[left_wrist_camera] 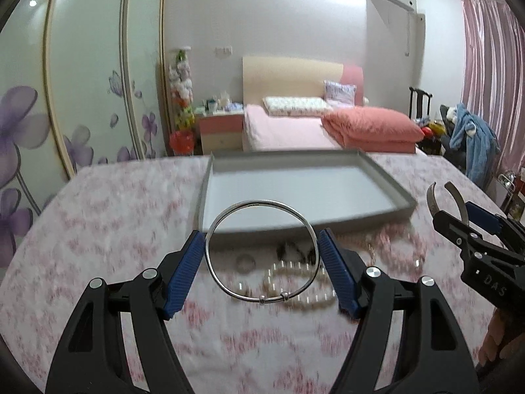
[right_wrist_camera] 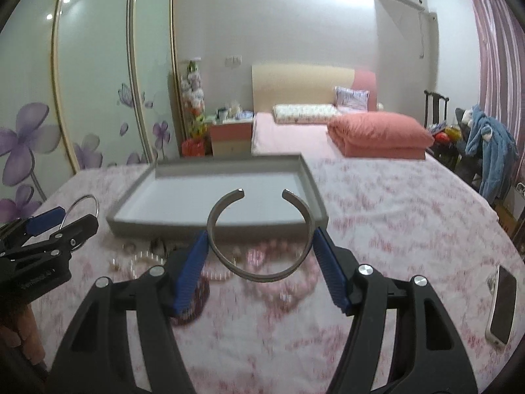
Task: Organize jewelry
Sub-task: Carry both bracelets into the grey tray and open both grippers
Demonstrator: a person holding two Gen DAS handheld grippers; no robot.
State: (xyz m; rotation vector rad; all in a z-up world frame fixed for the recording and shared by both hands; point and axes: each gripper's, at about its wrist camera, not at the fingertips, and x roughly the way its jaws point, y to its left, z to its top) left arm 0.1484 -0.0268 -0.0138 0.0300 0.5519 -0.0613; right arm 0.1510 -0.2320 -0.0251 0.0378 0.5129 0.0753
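Jewelry is mid-transfer: the grey tray (left_wrist_camera: pixel 377 177) lies empty on the floral cloth (left_wrist_camera: pixel 98 229) ahead. My left gripper (left_wrist_camera: pixel 262 252) is clamped on a closed silver bangle (left_wrist_camera: pixel 262 298), my right gripper (right_wrist_camera: pixel 261 252) on an open cuff (right_wrist_camera: pixel 259 277). Next I'd carry both over the near rim, then release. A pearl strand (left_wrist_camera: pixel 295 269) and rings wait below; a phone (right_wrist_camera: pixel 502 308) lies clear

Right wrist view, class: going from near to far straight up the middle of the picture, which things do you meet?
Right gripper → open cuff bracelet clamped between its pads → grey tray → folded pink quilt → headboard.
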